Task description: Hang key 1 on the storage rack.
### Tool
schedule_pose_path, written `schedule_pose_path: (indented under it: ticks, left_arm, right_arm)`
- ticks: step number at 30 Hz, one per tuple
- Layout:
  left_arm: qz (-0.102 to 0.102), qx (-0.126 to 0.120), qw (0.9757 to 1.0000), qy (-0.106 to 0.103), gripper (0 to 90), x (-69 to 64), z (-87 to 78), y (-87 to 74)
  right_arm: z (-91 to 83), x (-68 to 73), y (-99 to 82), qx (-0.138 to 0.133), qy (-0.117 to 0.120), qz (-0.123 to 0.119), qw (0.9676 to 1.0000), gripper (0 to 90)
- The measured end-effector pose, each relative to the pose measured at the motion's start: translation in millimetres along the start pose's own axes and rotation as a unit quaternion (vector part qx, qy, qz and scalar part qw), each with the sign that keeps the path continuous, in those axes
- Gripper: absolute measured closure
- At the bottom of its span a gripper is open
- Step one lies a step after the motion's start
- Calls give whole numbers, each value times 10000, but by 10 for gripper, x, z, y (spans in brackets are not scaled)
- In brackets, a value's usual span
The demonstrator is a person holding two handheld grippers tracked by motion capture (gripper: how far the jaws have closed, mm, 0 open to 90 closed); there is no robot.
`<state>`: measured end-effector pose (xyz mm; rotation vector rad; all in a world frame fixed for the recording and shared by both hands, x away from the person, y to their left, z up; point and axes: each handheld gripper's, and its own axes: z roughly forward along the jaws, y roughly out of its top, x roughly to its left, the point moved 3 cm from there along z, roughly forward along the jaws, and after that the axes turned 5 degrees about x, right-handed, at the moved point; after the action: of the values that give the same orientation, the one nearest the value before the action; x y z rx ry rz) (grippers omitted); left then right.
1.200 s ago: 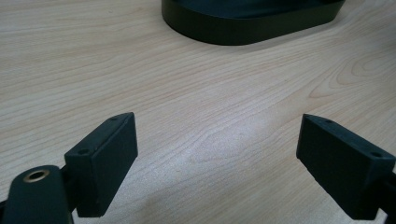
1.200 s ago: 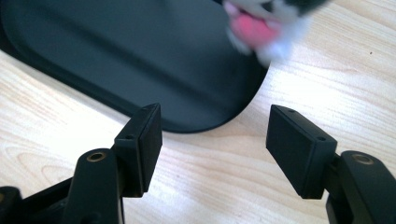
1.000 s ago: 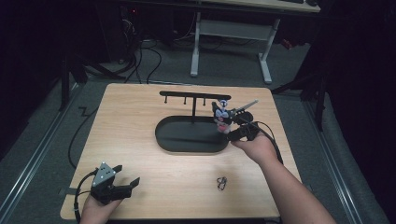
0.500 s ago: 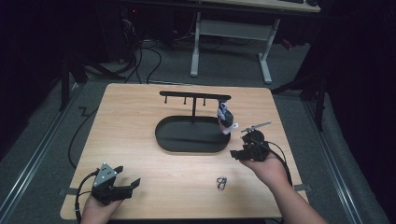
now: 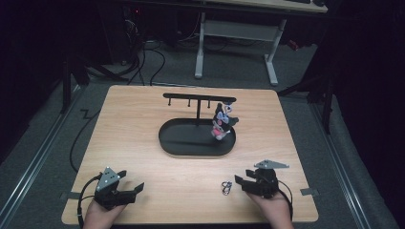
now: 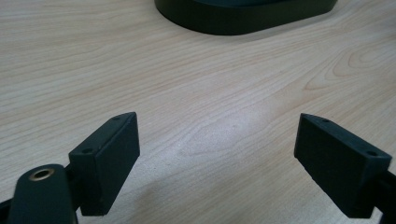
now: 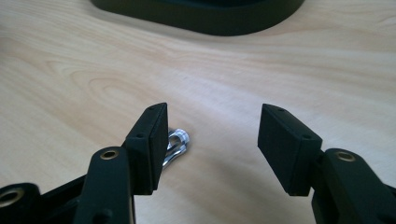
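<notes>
Pale wooden tabletop (image 5: 143, 124) carries the black stand's oval tray (image 5: 167, 138) at its centre. Your right gripper (image 5: 240, 182), jaws apart and just now narrowing with nothing between them, points at the small metal ring clip (image 5: 226, 187) lying just left of its tips. Your left gripper (image 5: 135, 189) rests wide open, well apart. The right gripper view shows the clip (image 7: 176, 144) half hidden behind one jaw.

High view: fixed above the near edge, looking forward and down over the whole wooden table (image 5: 143, 119). Both gripper views: low, close to the tabletop, facing the black oval tray (image 5: 191, 148), whose near rim (image 6: 243, 21) (image 7: 201, 18) all three views share.
</notes>
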<state>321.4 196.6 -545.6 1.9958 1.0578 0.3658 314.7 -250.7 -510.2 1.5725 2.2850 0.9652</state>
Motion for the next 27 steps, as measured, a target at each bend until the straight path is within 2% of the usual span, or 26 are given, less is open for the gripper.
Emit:
schedule_pose_path:
  ticks: [4,6,7,8,9,12,19,27]
  left_arm:
    - [47,20,10000,-6,149,-35,8,4]
    - [57,-11,10000,-27,149,-59,8,15]
    - [85,-3,10000,-30,149,-68,7,18]
    - [116,-1,9999,-24,149,-81,11,21]
    - [126,9,9999,-23,149,-88,14,21]
    - [130,13,9999,-26,149,-97,13,26]
    - [105,-14,9999,-24,149,-77,-8,13]
    - [77,-46,10000,-31,150,-51,-37,5]
  right_arm:
    - [47,158,-255,-348,54,-239,9991,459]
    - [50,212,-310,-186,132,-346,9991,454]
    - [35,249,-316,-230,41,-594,9980,459]
    - [35,263,-319,-189,7,-675,9975,460]
    - [49,269,-321,-79,-6,-697,9975,467]
    - [85,278,-305,-42,65,-705,9975,476]
    - [206,316,-289,163,-115,-928,9955,492]
    - [266,337,-263,196,-210,-1000,9946,492]
